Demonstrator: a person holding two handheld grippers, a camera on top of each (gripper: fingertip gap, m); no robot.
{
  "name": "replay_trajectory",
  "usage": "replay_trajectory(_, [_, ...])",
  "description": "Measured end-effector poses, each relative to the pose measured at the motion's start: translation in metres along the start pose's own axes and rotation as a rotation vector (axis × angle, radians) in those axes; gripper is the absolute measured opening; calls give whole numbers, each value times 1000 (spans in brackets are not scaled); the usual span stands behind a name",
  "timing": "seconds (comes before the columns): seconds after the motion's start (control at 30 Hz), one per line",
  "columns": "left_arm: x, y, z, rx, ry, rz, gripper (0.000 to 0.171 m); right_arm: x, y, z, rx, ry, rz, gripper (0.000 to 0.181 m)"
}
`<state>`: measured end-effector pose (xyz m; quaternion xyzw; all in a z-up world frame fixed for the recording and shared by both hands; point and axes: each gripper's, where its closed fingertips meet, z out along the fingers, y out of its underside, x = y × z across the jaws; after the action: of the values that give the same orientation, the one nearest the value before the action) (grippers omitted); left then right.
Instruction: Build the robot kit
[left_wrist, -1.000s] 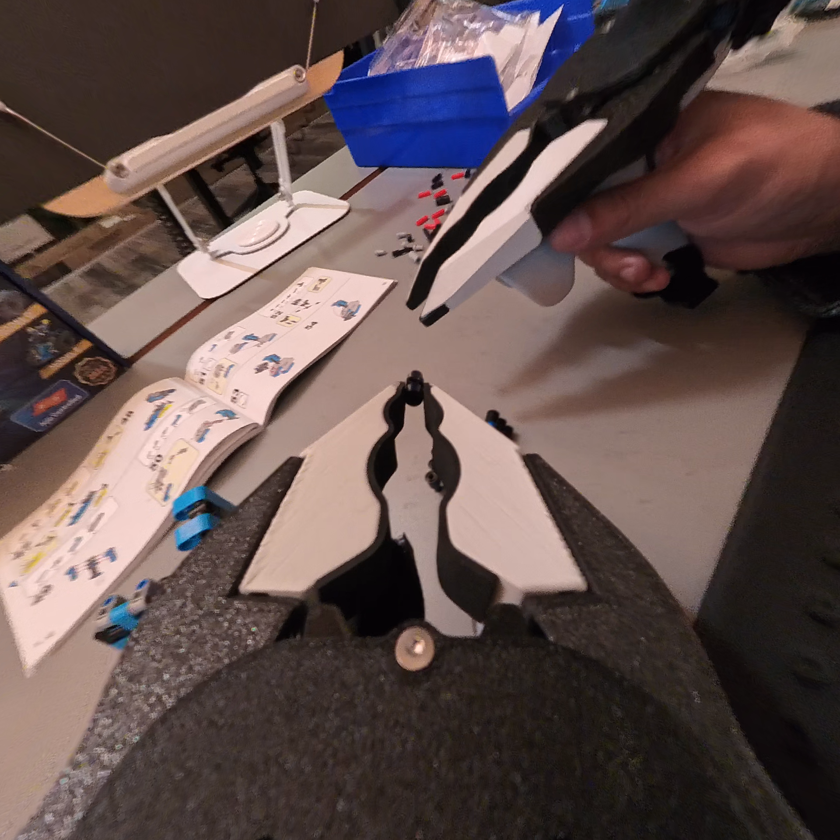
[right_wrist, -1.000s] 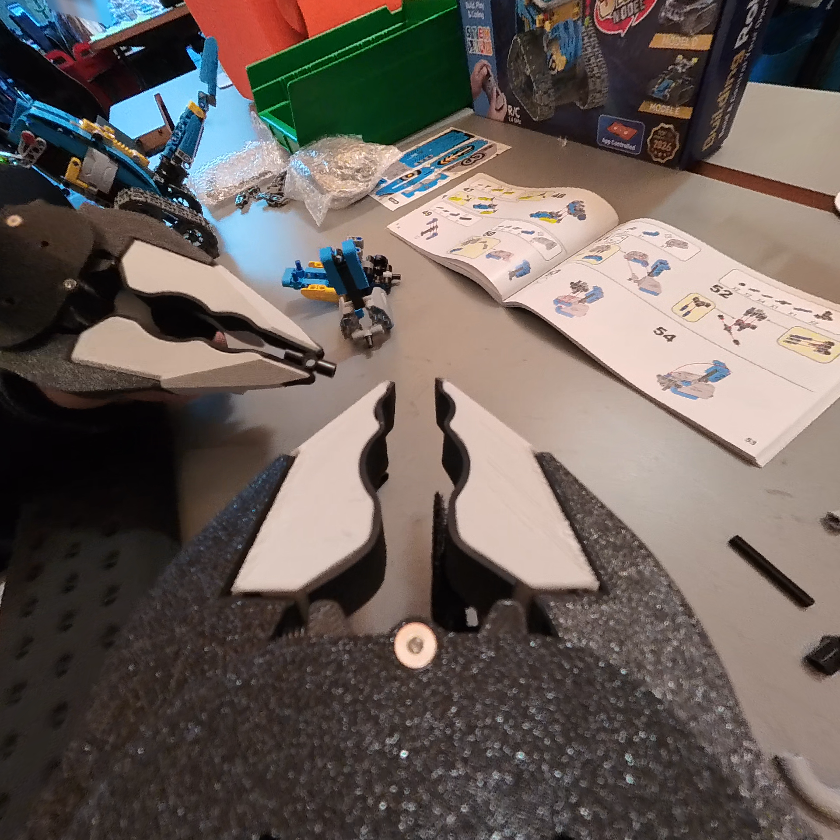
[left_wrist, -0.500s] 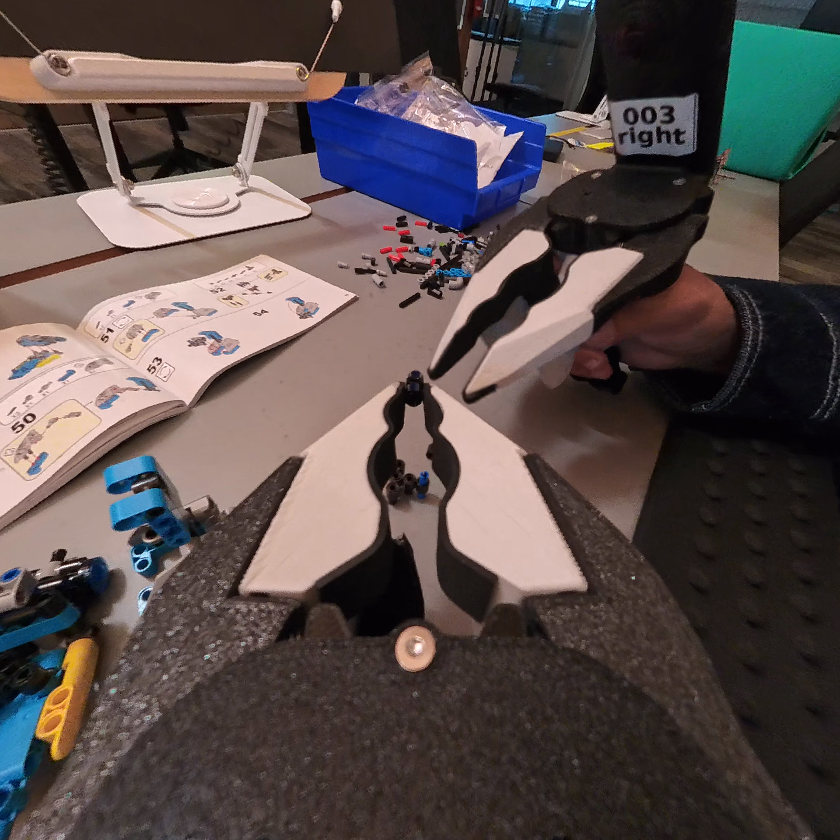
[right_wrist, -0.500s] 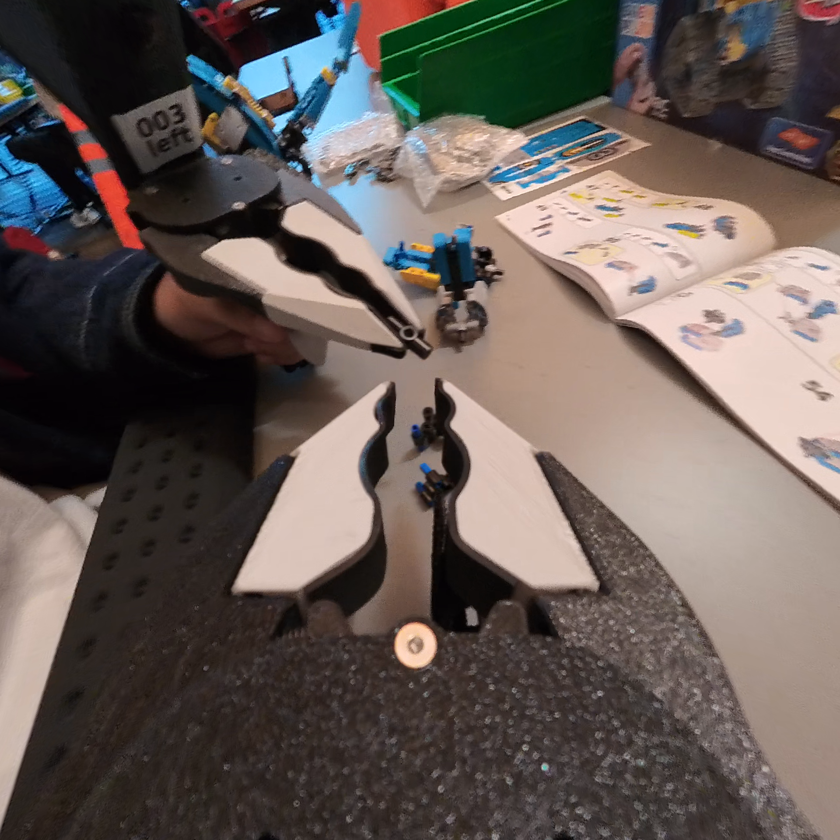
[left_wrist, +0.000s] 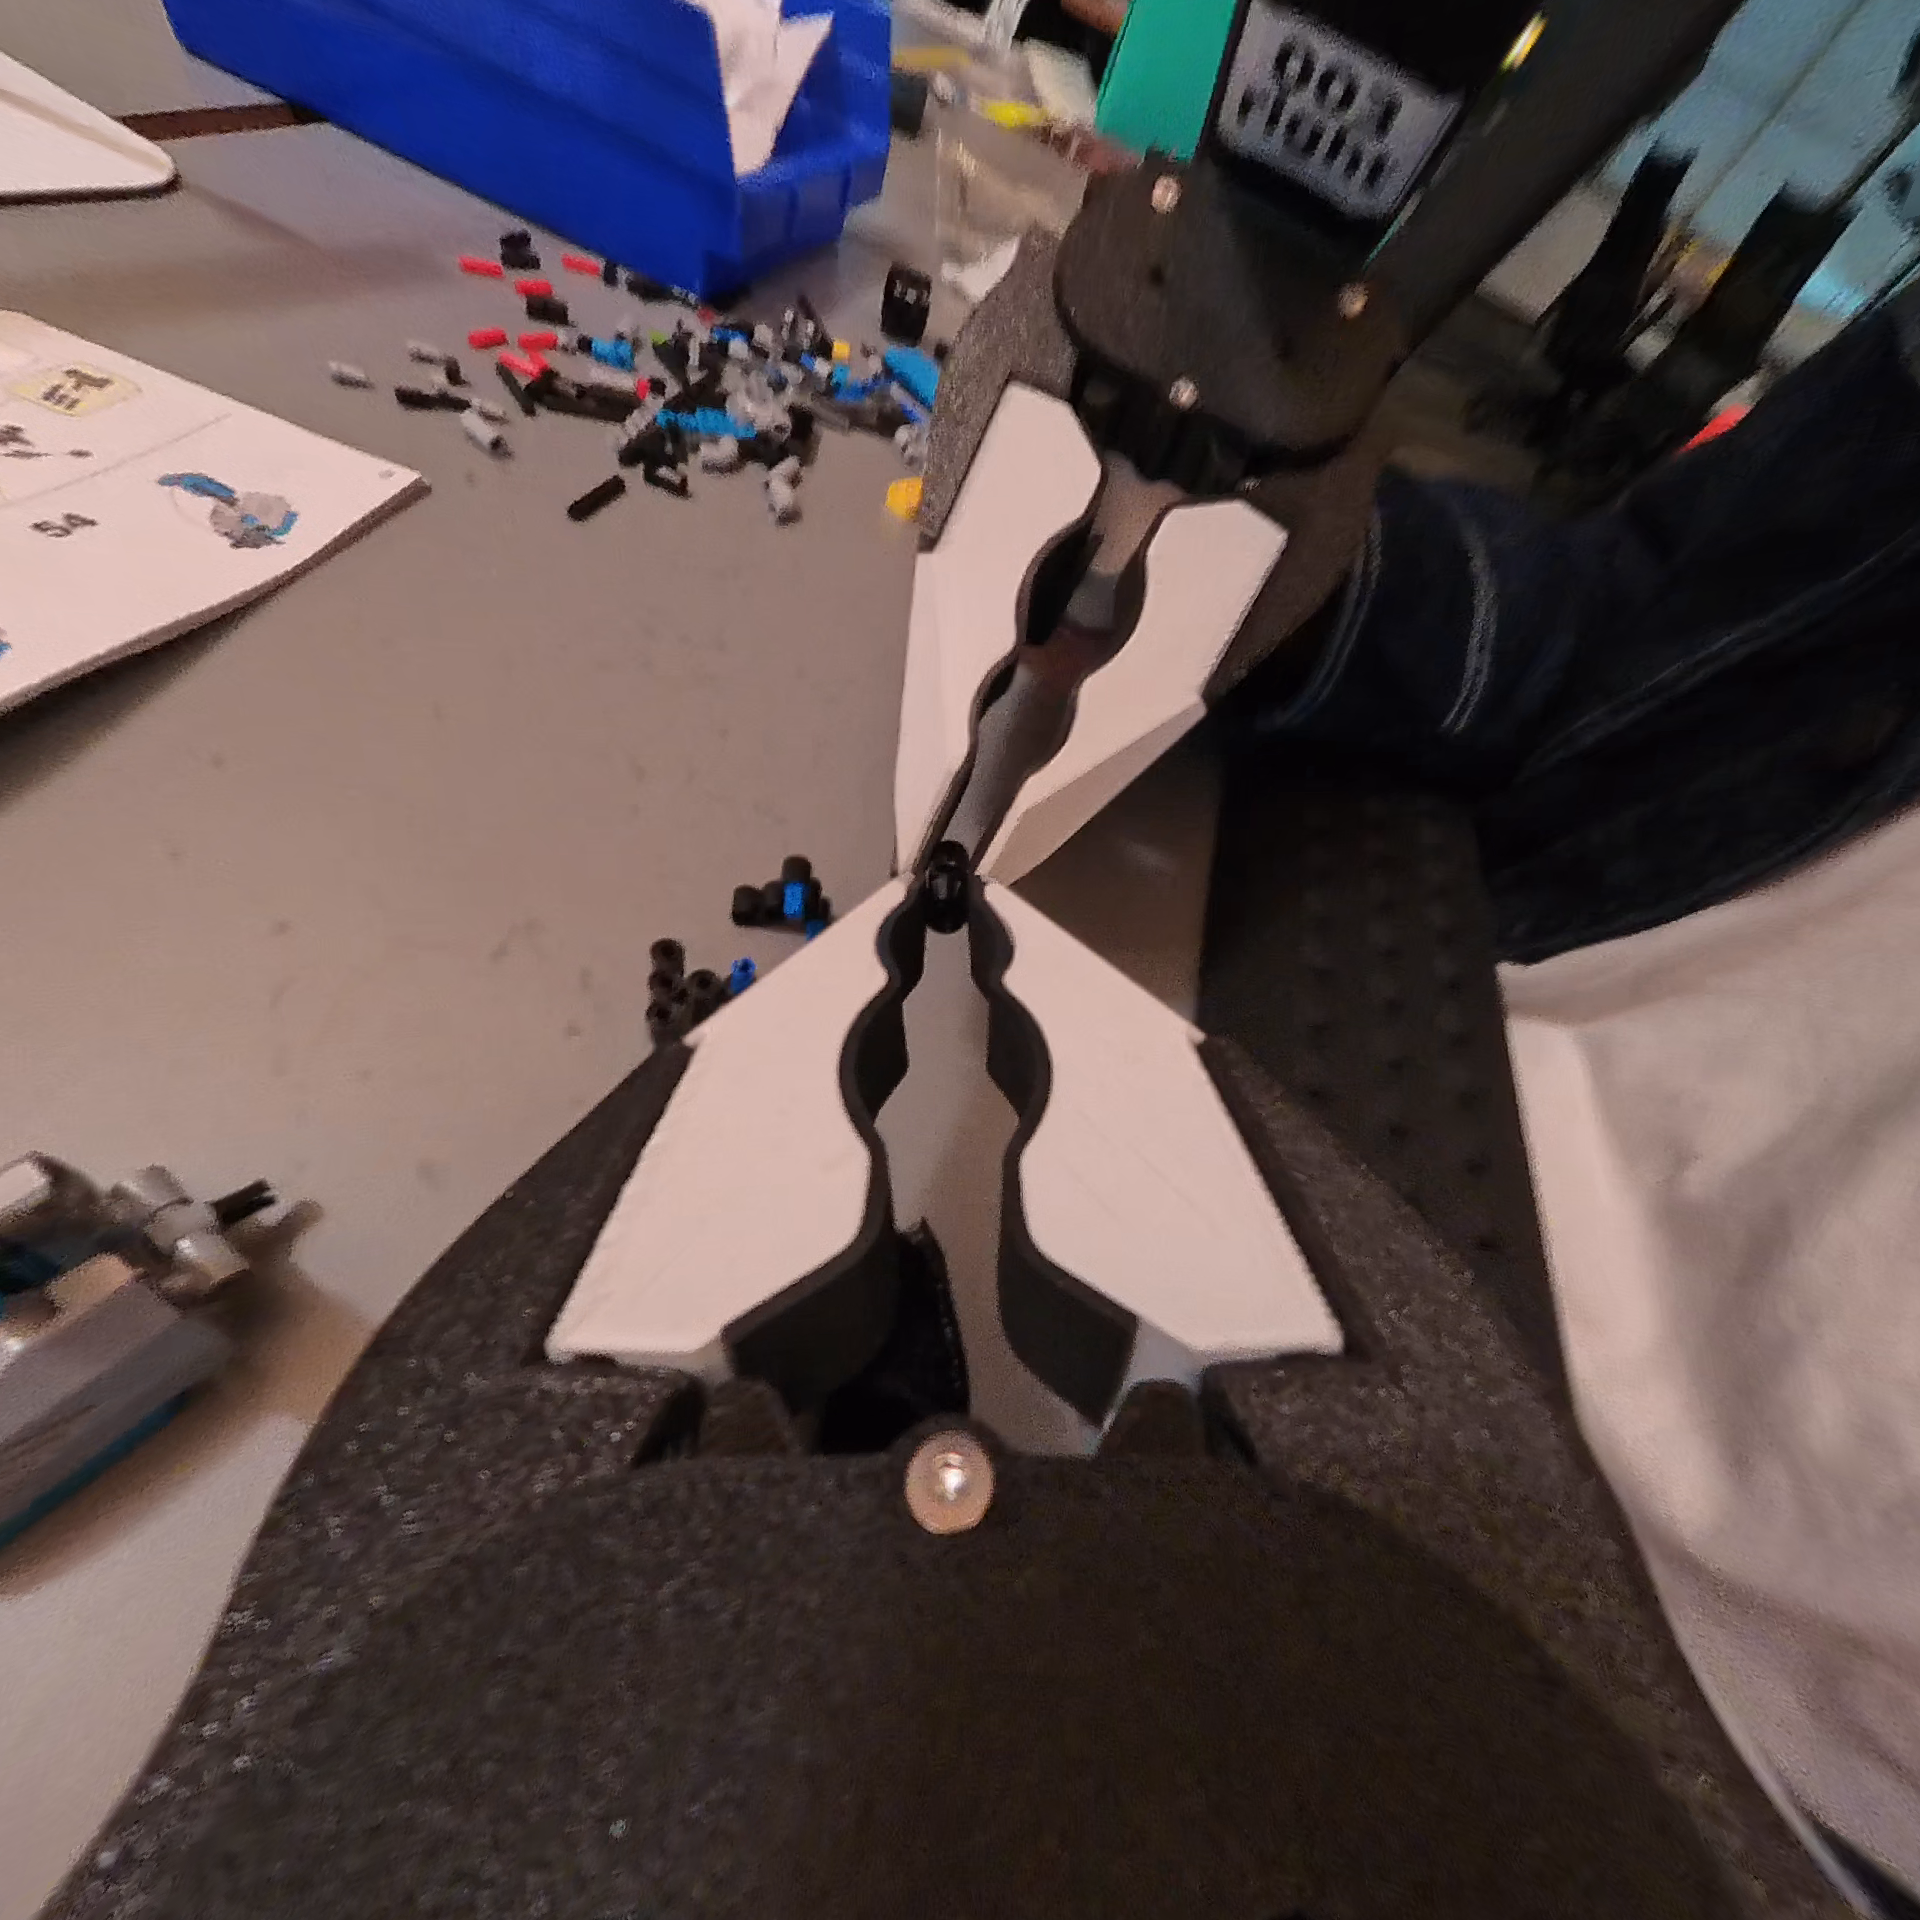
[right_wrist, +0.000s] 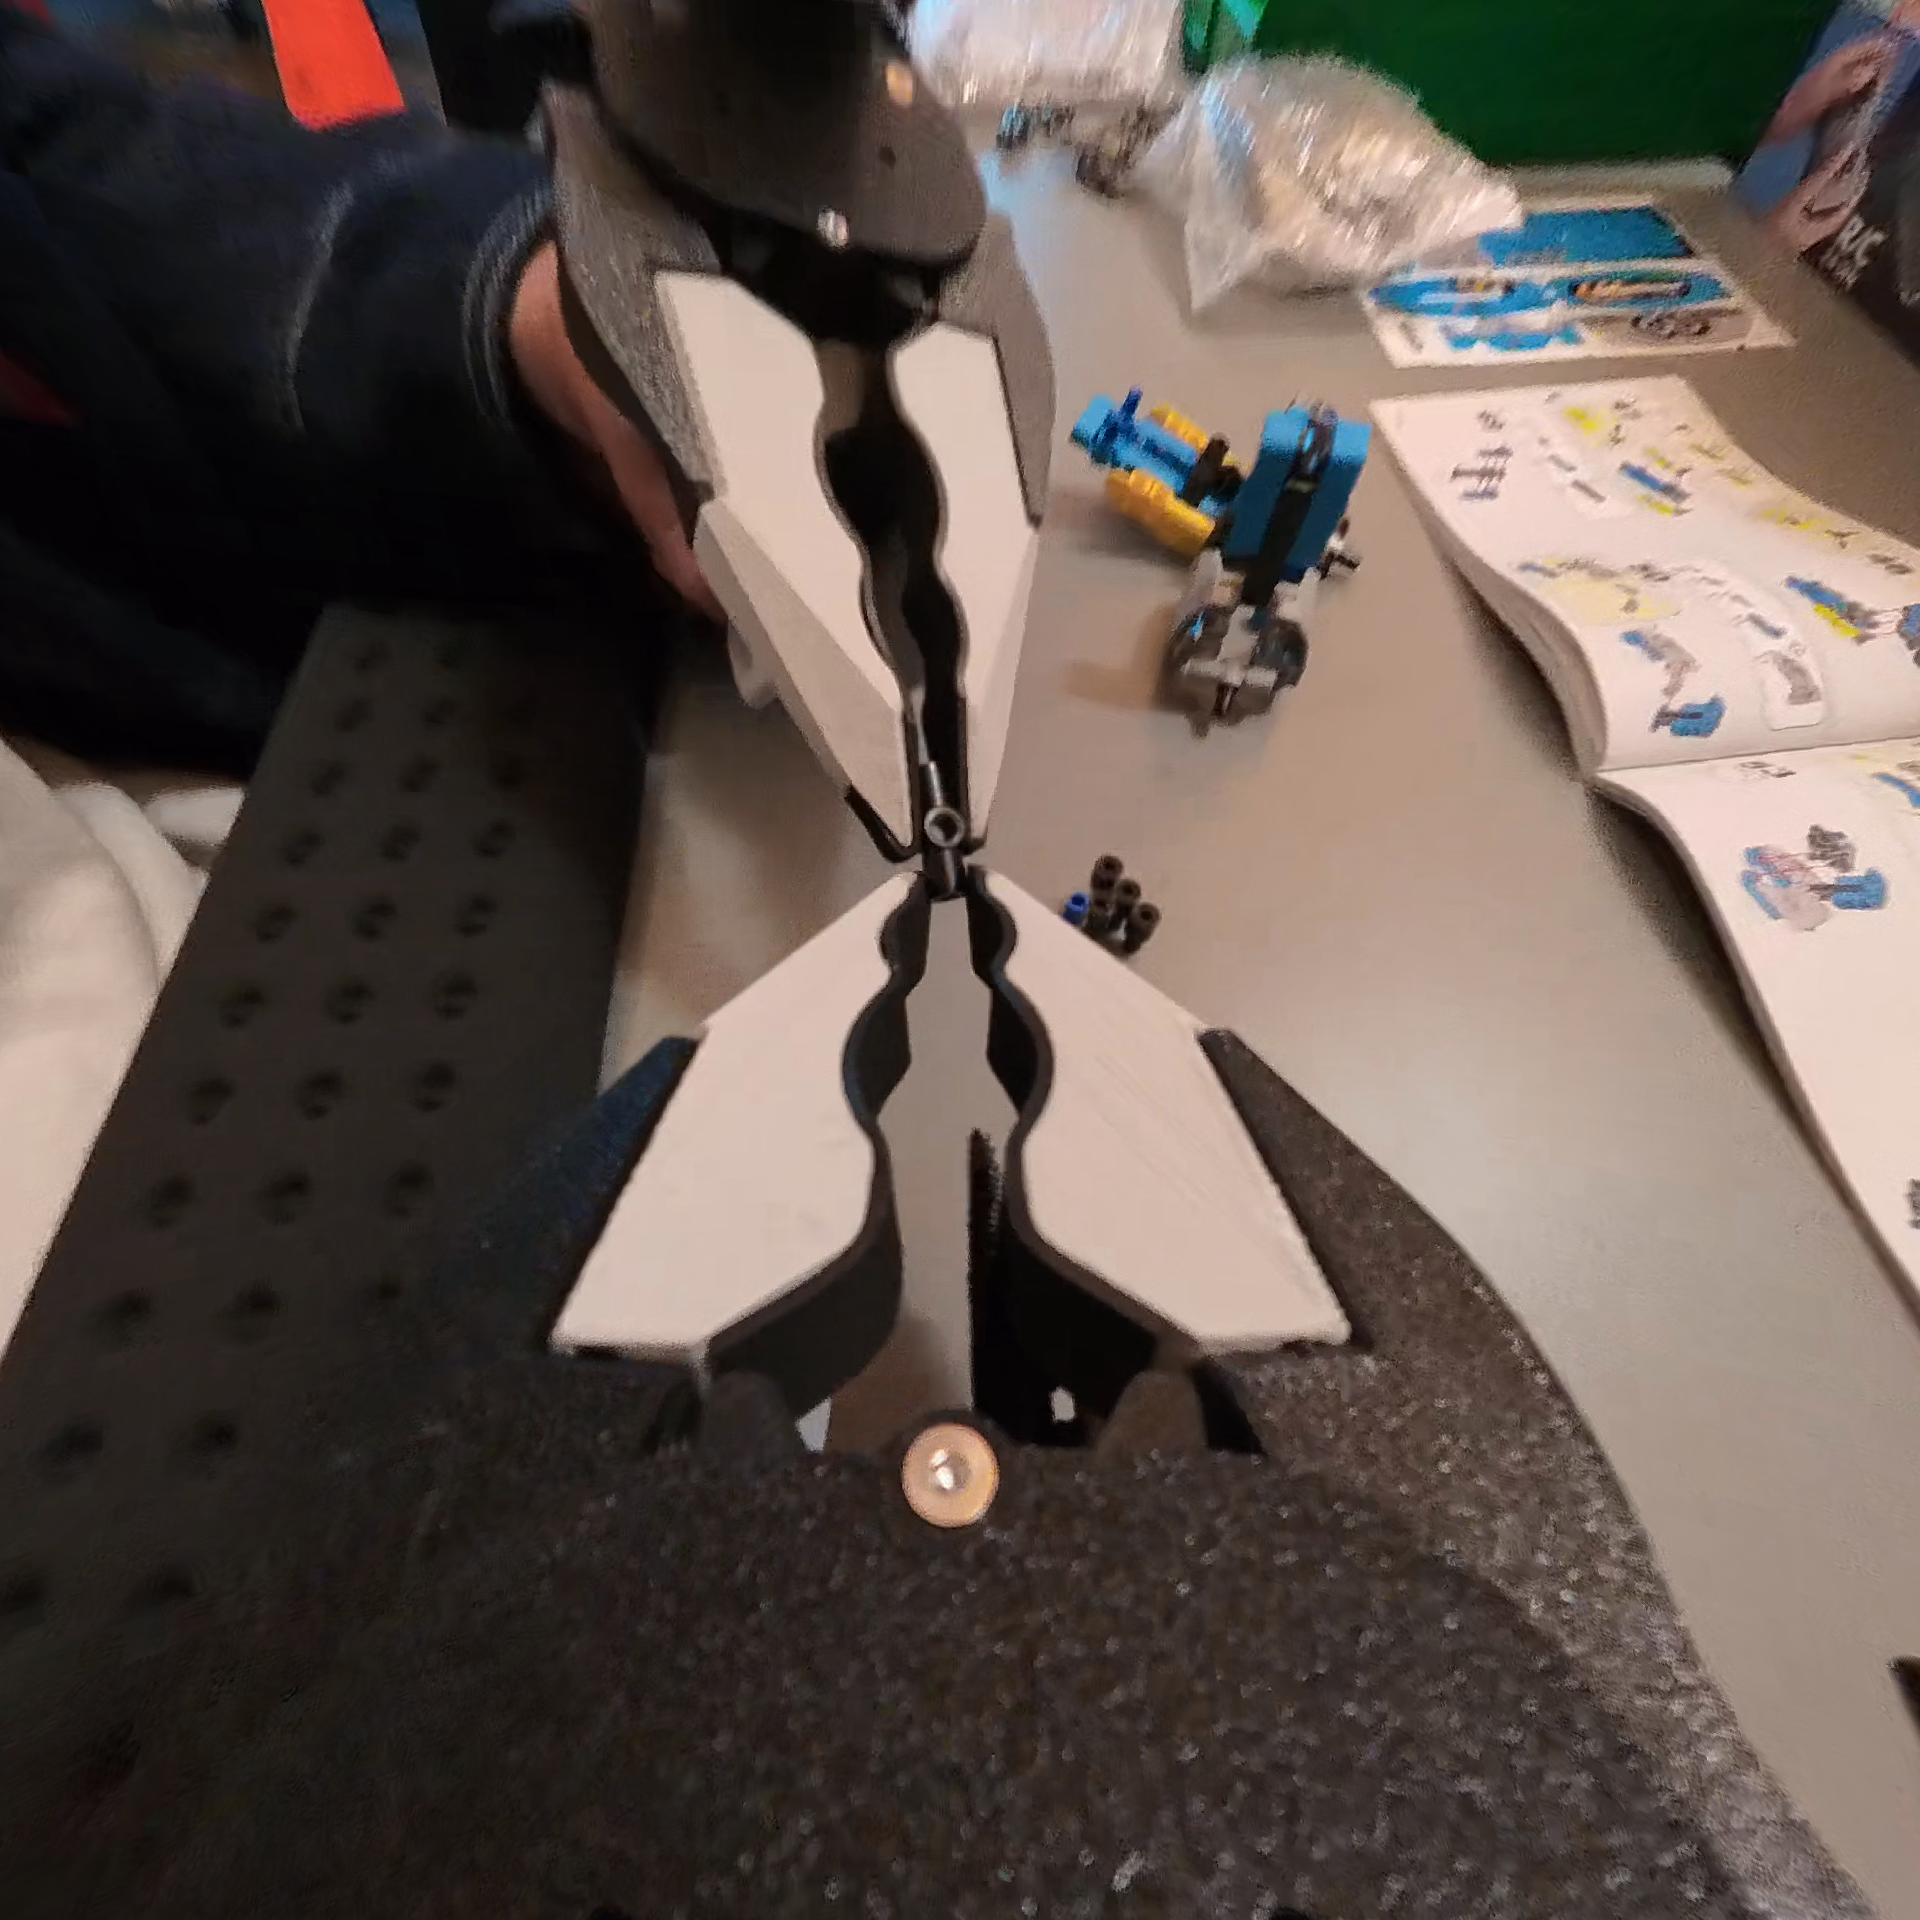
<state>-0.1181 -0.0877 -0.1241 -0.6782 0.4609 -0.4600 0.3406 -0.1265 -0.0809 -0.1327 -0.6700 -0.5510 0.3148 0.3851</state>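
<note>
My left gripper (left_wrist: 943, 902) is shut on a small black pin (left_wrist: 943, 888) at its tips. My right gripper (right_wrist: 945, 885) meets it tip to tip, and its tips are closed on the other end of the same pin (right_wrist: 940, 831). Both are held just above the grey table's near edge. In the right wrist view the left gripper (right_wrist: 935, 816) comes in from above, held by a hand in a dark sleeve. A small cluster of black and blue pins (right_wrist: 1117, 906) lies on the table just beside the tips; it also shows in the left wrist view (left_wrist: 774, 902).
A small blue and yellow brick model (right_wrist: 1247, 520) stands beyond the tips. An open instruction booklet (right_wrist: 1662, 623) lies to the right, with plastic bags (right_wrist: 1320, 197) behind. A blue bin (left_wrist: 540, 114) and a pile of loose pieces (left_wrist: 707, 395) lie farther off. A black perforated mat (right_wrist: 312, 987) borders the table. My left and right fingertips are right by each other.
The two grippers have come together tip to tip. The right gripper, open before, has closed on the free end of the pin that the left gripper holds.
</note>
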Motion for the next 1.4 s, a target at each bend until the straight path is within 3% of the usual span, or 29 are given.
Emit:
replay_trajectory(0.13, [-9,13,4,-82,-82,73,9,2,14,5,-84,32,-28,6])
replay_trajectory(0.37, [-17,9,-3,-60,-123,93,0,11,10,0,-49,41,61,6])
replay_trajectory(0.47, [-32,13,-5,-90,-210,91,1,30,25,-5,-121,157,34,6])
replay_trajectory(0.6, [-49,20,-5,-148,-333,126,16,62,61,-22,-245,319,87,6])
replay_trajectory(0.67, [-51,25,-3,-176,-339,122,24,66,75,-24,-286,325,151,6])
replay_trajectory(0.83, [-56,35,5,-255,-343,102,36,60,73,-17,-284,293,151,6])
replay_trajectory(1.1, [-57,39,15,-305,-343,134,24,55,66,-18,-258,270,156,6])
replay_trajectory(1.4, [-59,5,0,-106,-369,122,24,54,68,-20,-245,250,187,8])
